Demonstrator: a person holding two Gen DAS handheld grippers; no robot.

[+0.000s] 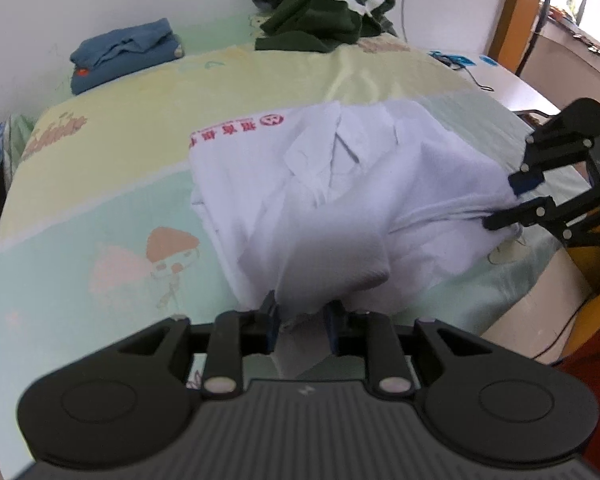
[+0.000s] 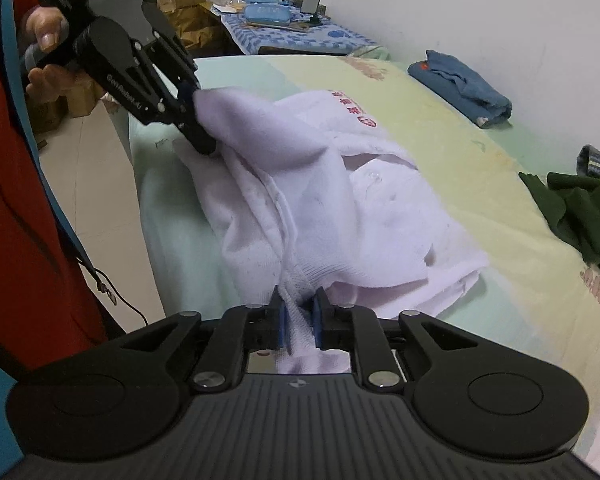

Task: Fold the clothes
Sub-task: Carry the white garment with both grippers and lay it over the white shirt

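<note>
White cotton shirt (image 1: 340, 184) is seen bunched on the bed (image 1: 100, 184), with red print near its far edge. Left gripper (image 1: 300, 314) is clamped on a fold of the shirt's near edge; cloth is pinched between the blue pads, jaws nearly together. Right gripper (image 2: 300, 314) is likewise clamped on a ribbed hem of the shirt, jaws closed onto the fabric. In the left wrist view the right gripper is seen to the right of the left jaws, its fingers gripping the stretched hem just above the bed's right edge. In the right wrist view the left gripper is seen up and to the left of the right jaws, tilted downward, held by a hand (image 2: 46, 60) wrapped around its handle; a red sleeve (image 2: 20, 200) is visible beside it.

Open sheet is seen left of the left jaws and beyond the shirt. A folded blue garment (image 1: 124, 54) lies well beyond the left jaws near the wall, apart from the shirt. A dark green striped garment (image 1: 328, 12) is heaped at the far end of the bed, also well apart. The bed's edge runs close under both grippers; floor is visible beyond it.
</note>
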